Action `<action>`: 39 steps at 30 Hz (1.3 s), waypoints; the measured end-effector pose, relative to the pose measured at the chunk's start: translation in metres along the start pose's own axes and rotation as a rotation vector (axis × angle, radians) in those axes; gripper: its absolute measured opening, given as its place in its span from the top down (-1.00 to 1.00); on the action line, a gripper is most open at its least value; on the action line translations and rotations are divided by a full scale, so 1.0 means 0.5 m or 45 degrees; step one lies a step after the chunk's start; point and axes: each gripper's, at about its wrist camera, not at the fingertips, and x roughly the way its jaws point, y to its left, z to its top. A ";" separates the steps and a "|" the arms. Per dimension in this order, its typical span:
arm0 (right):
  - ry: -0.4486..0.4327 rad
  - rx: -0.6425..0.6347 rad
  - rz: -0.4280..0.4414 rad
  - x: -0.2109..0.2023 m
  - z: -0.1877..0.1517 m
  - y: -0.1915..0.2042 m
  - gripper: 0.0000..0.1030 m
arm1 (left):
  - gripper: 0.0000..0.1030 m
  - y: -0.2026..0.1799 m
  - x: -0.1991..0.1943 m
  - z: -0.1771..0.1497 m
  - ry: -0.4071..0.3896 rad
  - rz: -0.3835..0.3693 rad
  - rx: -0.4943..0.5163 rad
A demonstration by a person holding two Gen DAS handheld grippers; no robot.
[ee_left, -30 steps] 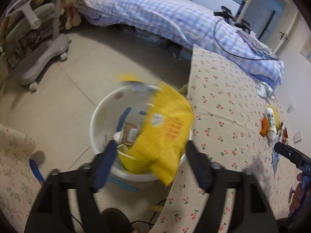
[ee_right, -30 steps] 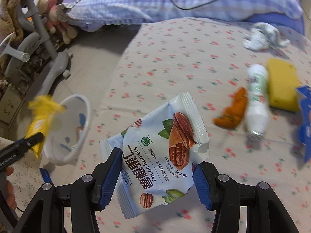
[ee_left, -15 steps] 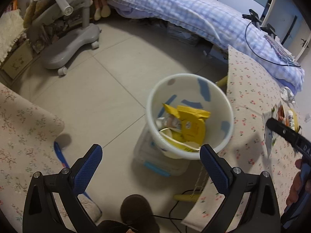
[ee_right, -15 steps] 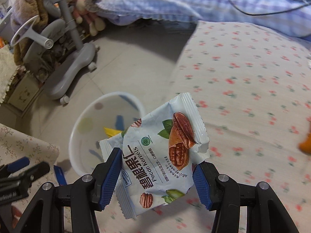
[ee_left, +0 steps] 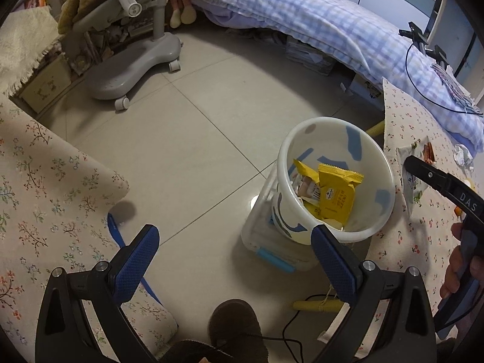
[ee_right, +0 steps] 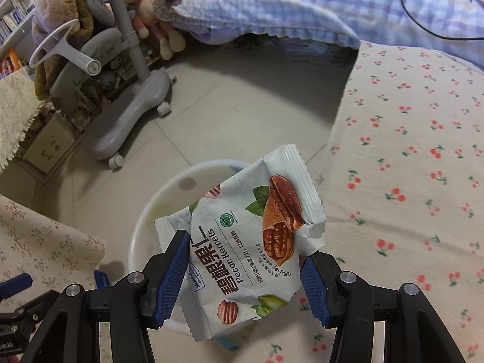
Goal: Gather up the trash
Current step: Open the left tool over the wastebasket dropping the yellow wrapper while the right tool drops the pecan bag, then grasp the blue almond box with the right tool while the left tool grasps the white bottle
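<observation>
Left gripper (ee_left: 234,254) fingers spread wide; right gripper (ee_right: 245,267) fingers half-parted, lately widening.

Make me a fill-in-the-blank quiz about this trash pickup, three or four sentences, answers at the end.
1. The right claw holds a white packet of ____ kernels.
2. The left claw is open and holds ____.
3. The wrapper on top of the trash in the bin is ____ in colour.
4. The bin stands on the ____.

Answers: pecan; nothing; yellow; floor
</observation>
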 end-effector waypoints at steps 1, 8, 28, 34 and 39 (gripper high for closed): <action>-0.004 -0.002 0.012 0.001 0.000 0.001 -0.31 | -0.97 0.000 0.001 0.001 0.002 0.000 0.000; -0.055 0.007 0.057 -0.020 0.006 -0.004 -0.71 | -0.97 -0.013 -0.001 0.007 0.010 -0.036 -0.008; -0.137 0.073 -0.253 -0.314 -0.014 -0.251 -0.71 | -0.97 -0.249 -0.048 -0.004 -0.004 -0.162 0.179; -0.147 0.143 -0.352 -0.394 -0.039 -0.354 -0.71 | -0.97 -0.360 -0.057 -0.011 0.021 -0.241 0.252; -0.136 0.224 -0.429 -0.440 -0.061 -0.444 -0.71 | -0.97 -0.452 -0.059 -0.016 0.036 -0.285 0.307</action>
